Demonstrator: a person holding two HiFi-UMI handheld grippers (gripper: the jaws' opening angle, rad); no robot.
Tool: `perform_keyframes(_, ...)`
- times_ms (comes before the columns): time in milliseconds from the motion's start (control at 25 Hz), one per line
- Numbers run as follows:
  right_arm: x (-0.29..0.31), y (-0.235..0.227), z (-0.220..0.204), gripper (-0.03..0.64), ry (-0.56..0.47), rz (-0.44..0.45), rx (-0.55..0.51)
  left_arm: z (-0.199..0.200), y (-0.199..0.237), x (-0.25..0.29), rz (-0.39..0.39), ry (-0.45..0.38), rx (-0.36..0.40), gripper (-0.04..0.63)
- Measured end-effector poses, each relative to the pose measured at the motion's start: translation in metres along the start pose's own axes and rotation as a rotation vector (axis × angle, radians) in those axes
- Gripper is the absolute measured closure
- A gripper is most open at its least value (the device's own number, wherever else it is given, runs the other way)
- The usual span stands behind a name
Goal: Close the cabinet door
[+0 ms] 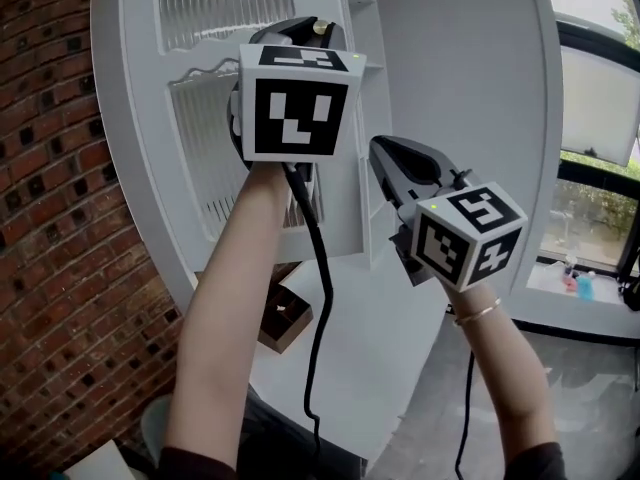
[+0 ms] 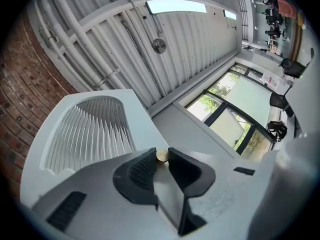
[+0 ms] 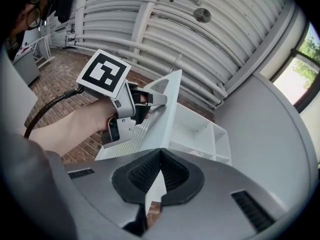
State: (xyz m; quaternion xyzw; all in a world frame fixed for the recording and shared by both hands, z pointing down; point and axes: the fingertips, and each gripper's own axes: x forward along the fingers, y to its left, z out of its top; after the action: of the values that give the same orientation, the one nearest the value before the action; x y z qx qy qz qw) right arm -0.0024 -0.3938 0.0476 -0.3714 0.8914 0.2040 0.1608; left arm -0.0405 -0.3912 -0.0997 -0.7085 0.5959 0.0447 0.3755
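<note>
- Here's the door [image 1: 140, 118]: white, with ribbed glass panes, standing open off the cabinet [image 3: 200, 129] beside a brick wall [image 1: 50, 218].
- Its long axis runs upright, top to bottom of the head view.
- The glass side faces back towards the person, and the free edge sits at the panel's right in that view.
- Open shelves show just past that free edge, so the door isn't home.
- The left gripper [image 1: 303, 34] is up high at the free edge, angled upwards.
- In the left gripper view its jaws pinch a small brass knob [image 2: 162, 155], one pad on each side of it.
- The knob sits right at the jaw tips, near the top of the door.
- The right gripper [image 3: 160, 154] is lower and to the right in the head view, near the door's edge but apart from it.
- Its jaws are pressed together at the tips with nothing between them.
- From the right gripper view the door is almost edge-on, a thin white blade rising up and right, with the left gripper clamped on near its top.
- A black cable [image 1: 322, 298] hangs down from the left gripper along the forearm.
</note>
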Motion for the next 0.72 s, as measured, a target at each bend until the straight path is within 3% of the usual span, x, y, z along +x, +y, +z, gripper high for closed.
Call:
perform_keyframes(320,0.04,-0.026,-0.044,0.617,0.016,0.079,0.056,-0.047,0.015,0.052,0.097,0.1,0.061,0.512)
perform_keyframes(720,0.088,-0.032,-0.099,0.617,0.044,0.165,0.11,-0.09,0.036,0.091,0.163,0.173,0.134,0.511)
